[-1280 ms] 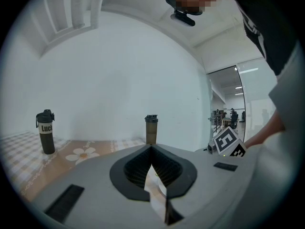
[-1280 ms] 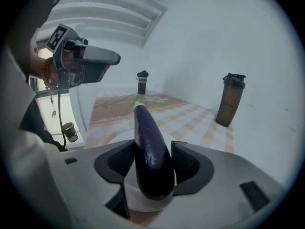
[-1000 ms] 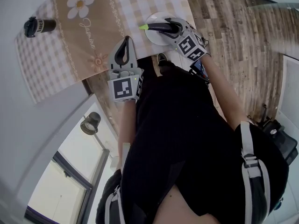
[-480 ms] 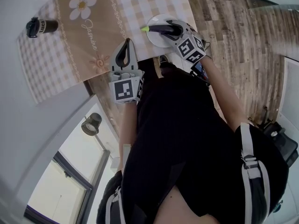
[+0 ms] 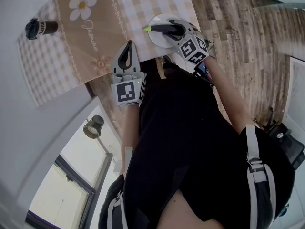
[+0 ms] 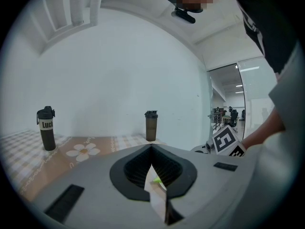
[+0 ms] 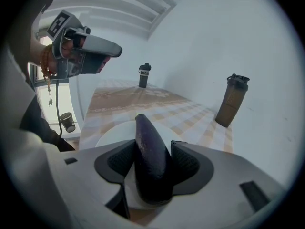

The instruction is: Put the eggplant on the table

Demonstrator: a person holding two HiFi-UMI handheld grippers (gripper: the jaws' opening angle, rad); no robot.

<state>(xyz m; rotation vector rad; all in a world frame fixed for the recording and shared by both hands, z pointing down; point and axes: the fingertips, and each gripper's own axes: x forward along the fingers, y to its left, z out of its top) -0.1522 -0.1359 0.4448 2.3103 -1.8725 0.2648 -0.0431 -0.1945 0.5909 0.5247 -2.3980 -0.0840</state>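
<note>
A dark purple eggplant [image 5: 159,28] with a green stem lies lengthwise between the jaws of my right gripper [image 5: 167,28], just over a white plate [image 5: 155,19] at the table's near edge. From the right gripper view the eggplant [image 7: 150,161] fills the gap of the right gripper [image 7: 152,149], which is shut on it, with the plate [image 7: 112,133] beneath. I cannot tell whether the eggplant touches the plate. My left gripper [image 5: 128,46] hangs shut and empty over the tablecloth's near edge, left of the plate. Its jaws [image 6: 152,149] meet at the tips.
A beige checked tablecloth [image 5: 95,27] with a flower print covers the table. A black bottle [image 5: 40,27] stands at its far left and a brown shaker [image 7: 230,101] near the wall. A dark bin [image 5: 93,127] sits on the floor below the table edge.
</note>
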